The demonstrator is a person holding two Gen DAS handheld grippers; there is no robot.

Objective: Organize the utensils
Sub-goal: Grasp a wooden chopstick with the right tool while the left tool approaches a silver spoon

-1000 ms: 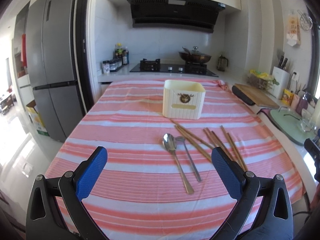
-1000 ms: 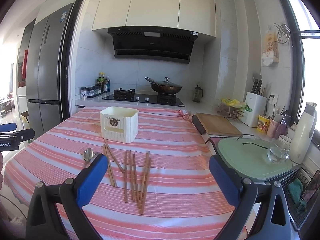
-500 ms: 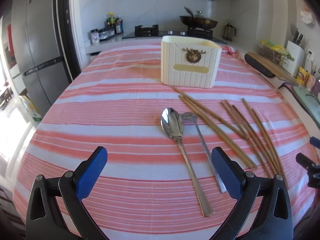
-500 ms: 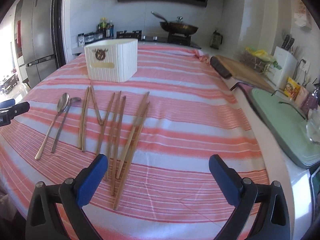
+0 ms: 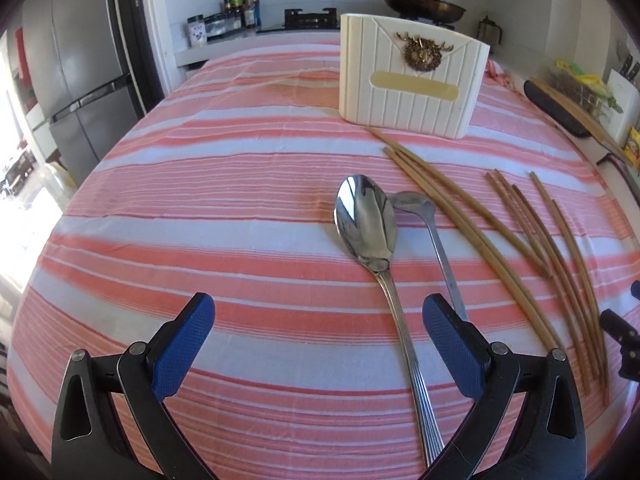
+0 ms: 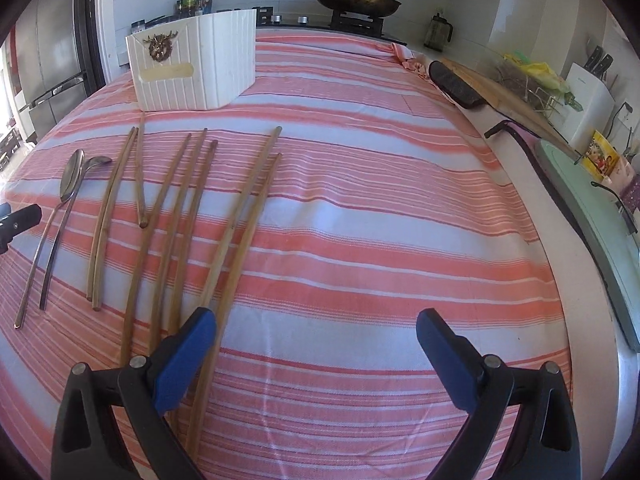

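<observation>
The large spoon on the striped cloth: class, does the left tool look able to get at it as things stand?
Probably yes. The left tool is open, and the large spoon's handle runs between its fingers with nothing on top. The smaller spoon lies close beside it and might get caught too.

My left tongs [image 5: 318, 334]: blue-padded jaws spread wide, empty, held low and pointing forward. My right tongs [image 6: 316, 336]: jaws equally wide apart, empty, level; its tip also shows at the left view's right edge.
</observation>
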